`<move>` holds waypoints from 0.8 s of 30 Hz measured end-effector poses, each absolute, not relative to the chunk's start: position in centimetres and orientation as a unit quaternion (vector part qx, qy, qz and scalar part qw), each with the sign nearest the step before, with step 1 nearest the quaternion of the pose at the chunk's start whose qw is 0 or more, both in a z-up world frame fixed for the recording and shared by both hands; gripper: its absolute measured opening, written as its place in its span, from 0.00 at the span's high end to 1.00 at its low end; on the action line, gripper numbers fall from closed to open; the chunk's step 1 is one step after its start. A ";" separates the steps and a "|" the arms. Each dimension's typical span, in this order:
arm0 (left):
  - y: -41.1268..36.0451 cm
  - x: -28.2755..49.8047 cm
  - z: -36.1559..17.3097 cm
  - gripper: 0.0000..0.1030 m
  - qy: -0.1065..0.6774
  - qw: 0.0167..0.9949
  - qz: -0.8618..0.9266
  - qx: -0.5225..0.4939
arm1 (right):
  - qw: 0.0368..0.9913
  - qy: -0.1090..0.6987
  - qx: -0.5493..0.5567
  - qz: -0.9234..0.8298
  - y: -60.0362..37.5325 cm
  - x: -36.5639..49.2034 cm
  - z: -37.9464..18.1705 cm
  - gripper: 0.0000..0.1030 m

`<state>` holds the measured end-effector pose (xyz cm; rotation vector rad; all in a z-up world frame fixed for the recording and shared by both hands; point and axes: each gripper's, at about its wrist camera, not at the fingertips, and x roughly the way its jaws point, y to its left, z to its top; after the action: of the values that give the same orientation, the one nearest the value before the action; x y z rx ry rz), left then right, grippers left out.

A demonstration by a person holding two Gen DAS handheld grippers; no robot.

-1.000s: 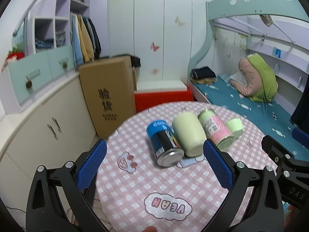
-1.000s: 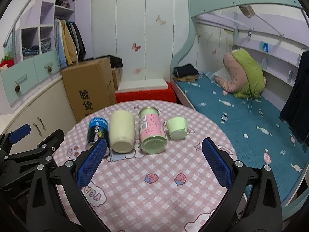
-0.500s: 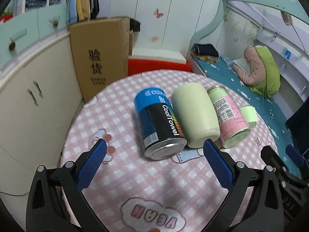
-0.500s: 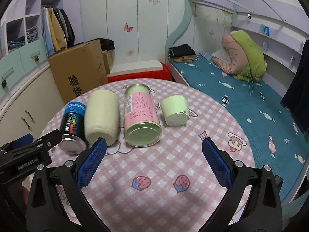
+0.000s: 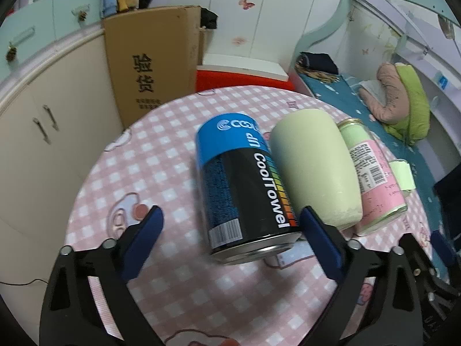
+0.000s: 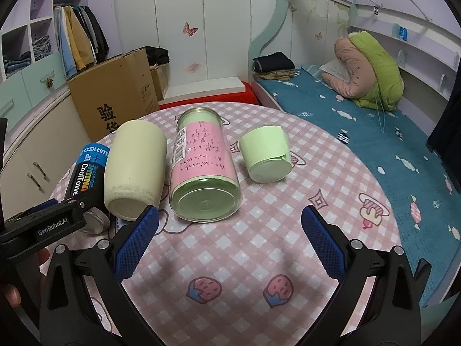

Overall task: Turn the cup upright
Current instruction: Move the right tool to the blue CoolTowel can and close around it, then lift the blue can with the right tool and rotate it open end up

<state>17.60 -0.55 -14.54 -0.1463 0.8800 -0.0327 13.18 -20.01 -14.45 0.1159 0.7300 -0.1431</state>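
Several containers lie on their sides in a row on the round pink checked table (image 6: 259, 259). From left: a blue-and-black CoolTowel can (image 5: 245, 187) (image 6: 86, 173), a cream cup (image 5: 314, 167) (image 6: 134, 170), a pink-and-green jar (image 6: 201, 170) (image 5: 371, 173), and a small light green cup (image 6: 266, 152) (image 5: 403, 173). My left gripper (image 5: 230, 248) is open, its blue pads flanking the can's near end. My right gripper (image 6: 229, 242) is open and empty, just in front of the pink jar's base.
A cardboard box (image 5: 149, 66) and cream cabinets (image 5: 43, 132) stand left of the table. A red-and-white bench (image 6: 207, 92) is behind it. A bed with a teal cover (image 6: 374, 132) lies to the right. The left gripper's body (image 6: 43, 227) shows at the right view's left edge.
Both grippers have moved forward and down towards the row. The left one now has the can between its open fingers. The right one is closer to the pink jar.
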 end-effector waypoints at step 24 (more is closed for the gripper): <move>-1.4 10.1 -14.4 0.36 0.445 0.893 -0.056 -0.050 | 0.925 0.367 0.082 -0.054 -20.6 8.4 -14.1 0.05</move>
<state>10.07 -1.43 -14.36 -0.1037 0.9223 -0.1162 8.39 -20.57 -14.14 0.1690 0.7525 -0.1105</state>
